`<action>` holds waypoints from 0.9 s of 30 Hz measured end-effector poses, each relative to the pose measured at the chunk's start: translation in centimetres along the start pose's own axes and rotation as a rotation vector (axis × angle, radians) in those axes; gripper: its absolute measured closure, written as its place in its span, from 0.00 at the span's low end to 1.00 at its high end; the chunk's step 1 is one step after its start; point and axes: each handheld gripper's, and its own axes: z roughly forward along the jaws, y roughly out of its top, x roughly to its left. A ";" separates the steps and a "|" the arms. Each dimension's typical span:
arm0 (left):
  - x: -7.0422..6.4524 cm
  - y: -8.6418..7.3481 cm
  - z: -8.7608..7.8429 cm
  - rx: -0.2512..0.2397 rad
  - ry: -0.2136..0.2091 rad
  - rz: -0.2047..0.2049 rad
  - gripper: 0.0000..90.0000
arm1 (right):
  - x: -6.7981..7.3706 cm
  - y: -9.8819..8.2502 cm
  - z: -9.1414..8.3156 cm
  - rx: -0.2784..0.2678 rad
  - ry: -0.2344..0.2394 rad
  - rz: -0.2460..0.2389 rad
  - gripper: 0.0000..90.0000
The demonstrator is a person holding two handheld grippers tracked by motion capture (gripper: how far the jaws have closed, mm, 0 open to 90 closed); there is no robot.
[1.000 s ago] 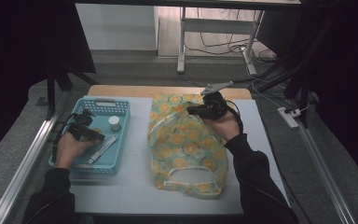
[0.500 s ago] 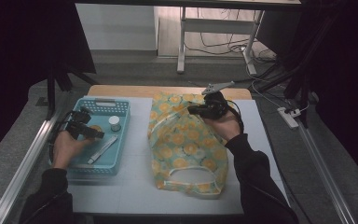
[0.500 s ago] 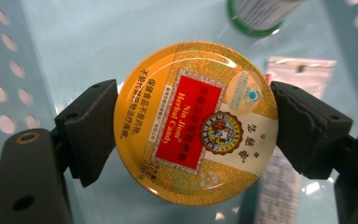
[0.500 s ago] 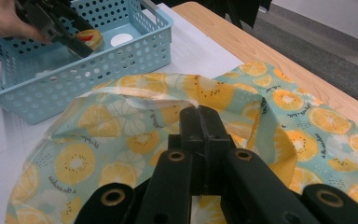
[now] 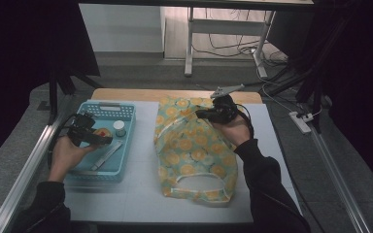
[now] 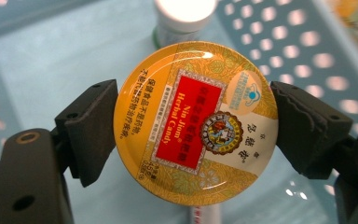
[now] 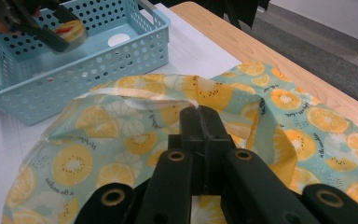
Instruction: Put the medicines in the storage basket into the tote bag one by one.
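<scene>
High view: my left gripper has the round candy tin clamped, hovering over the blue basket. A white-capped bottle and a tube lie in the basket. The fruit-print bag lies flat on the counter just right of the basket, and my right gripper sits at the bag's far end.

Left gripper view: jaws pinch the candy tin on opposite sides of its rim, lid facing the camera, bottle just beyond it, basket floor below. Tin looks rigid, light and glossy, so slippery. The rim grip across the full width is the right hold; I'd keep it level.

Right gripper view: jaws shut tight on the bag's fabric near the mouth, lifting the upper layer so the opening faces the basket. Fabric is thin and floppy, so it holds shape only while pinched; the hem is the spot to hold. Tin visible over the basket, in the left gripper.
</scene>
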 end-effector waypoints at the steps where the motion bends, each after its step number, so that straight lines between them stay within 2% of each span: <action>1: -0.3 0.0 -0.2 -0.010 -0.011 0.007 0.23 | 0.0 0.0 0.0 0.001 -0.001 0.000 1.00; 11: -3.5 0.4 -1.4 -0.056 -0.070 0.088 0.23 | -0.1 -0.2 0.0 -0.001 -0.003 0.001 1.00; 15: -5.1 0.8 -1.8 -0.069 -0.112 0.131 0.23 | -0.2 -0.2 0.0 -0.003 -0.002 0.001 1.00; 22: -8.4 1.5 -2.2 -0.064 -0.156 0.221 0.23 | -0.2 -0.4 0.2 0.003 -0.001 0.004 1.00; 27: -10.3 2.2 -2.4 -0.071 -0.184 0.267 0.23 | -0.3 -0.5 0.4 0.003 0.000 0.007 1.00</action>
